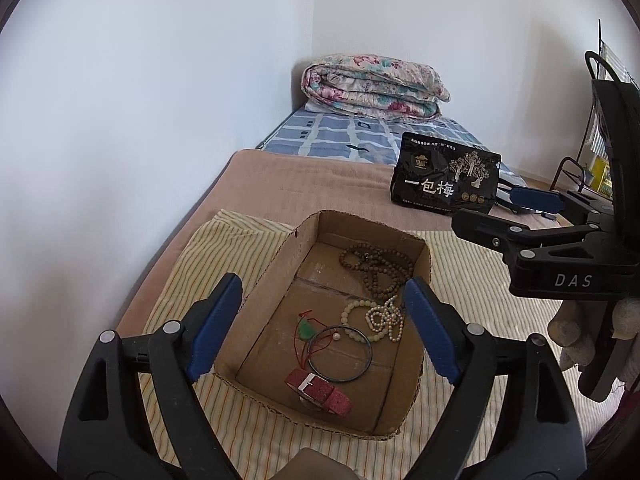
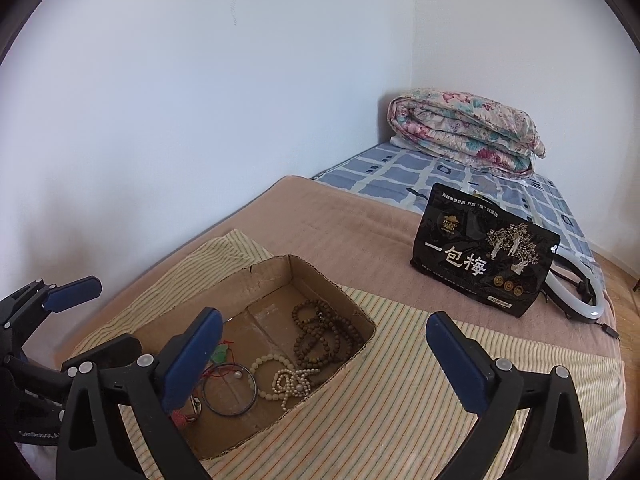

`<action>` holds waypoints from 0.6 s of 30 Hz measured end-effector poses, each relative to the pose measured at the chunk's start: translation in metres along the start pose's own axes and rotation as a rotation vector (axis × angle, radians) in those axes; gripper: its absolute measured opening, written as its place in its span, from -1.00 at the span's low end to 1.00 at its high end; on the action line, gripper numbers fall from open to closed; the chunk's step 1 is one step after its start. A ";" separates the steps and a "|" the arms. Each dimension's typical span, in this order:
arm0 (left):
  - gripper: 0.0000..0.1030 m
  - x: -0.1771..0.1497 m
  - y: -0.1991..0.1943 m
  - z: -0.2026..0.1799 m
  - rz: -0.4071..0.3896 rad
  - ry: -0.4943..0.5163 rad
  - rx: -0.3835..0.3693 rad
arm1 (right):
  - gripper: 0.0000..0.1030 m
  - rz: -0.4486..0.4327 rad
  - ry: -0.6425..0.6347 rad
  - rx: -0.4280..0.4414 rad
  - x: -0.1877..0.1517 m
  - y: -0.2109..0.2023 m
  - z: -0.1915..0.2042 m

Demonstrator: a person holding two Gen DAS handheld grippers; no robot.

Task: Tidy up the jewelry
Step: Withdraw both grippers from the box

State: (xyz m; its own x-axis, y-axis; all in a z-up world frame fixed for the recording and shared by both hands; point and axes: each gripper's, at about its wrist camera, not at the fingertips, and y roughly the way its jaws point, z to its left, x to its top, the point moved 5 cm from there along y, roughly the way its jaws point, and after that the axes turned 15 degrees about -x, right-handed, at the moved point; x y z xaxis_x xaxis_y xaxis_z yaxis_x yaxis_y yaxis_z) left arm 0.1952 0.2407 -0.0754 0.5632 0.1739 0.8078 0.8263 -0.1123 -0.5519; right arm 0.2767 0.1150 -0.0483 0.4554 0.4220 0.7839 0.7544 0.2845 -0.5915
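Note:
An open cardboard box (image 1: 418, 364) (image 2: 276, 268) sits on a striped cloth on the bed. In it lie brown wooden bead strands (image 1: 378, 266) (image 2: 324, 336), white bead strands (image 1: 380, 316) (image 2: 286, 382), a dark bangle (image 1: 339, 354) (image 2: 229, 390), a green pendant on red cord (image 1: 306, 329) (image 2: 219, 354) and a red watch (image 1: 320, 390) (image 2: 182, 416). My left gripper (image 1: 324, 320) is open and empty above the box; it also shows in the right wrist view (image 2: 72, 292). My right gripper (image 2: 324, 356) is open and empty over the box's right side; it also shows in the left wrist view (image 1: 520, 212).
A black snack bag (image 1: 446, 180) (image 2: 484, 260) stands on the brown blanket (image 2: 320, 224) behind the box. A folded floral quilt (image 1: 372, 84) (image 2: 468, 128) lies at the far end by the wall. A white ring light (image 2: 580, 292) lies behind the bag.

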 end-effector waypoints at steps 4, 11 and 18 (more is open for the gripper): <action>0.67 0.003 -0.011 -0.007 -0.015 -0.006 0.002 | 0.99 -0.013 0.027 -0.006 -0.001 -0.018 -0.012; 0.67 0.005 -0.033 -0.026 -0.046 0.014 0.015 | 0.99 -0.036 0.052 -0.019 -0.012 -0.051 -0.034; 0.91 0.007 -0.053 -0.045 -0.076 0.016 0.008 | 0.99 -0.065 0.032 -0.059 -0.031 -0.079 -0.050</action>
State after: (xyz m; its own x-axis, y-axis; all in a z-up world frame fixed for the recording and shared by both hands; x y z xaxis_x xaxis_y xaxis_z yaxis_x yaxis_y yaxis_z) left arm 0.1549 0.2039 -0.0313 0.4992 0.1659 0.8504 0.8665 -0.0918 -0.4907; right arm 0.2264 0.0369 -0.0159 0.4189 0.3766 0.8262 0.8090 0.2584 -0.5280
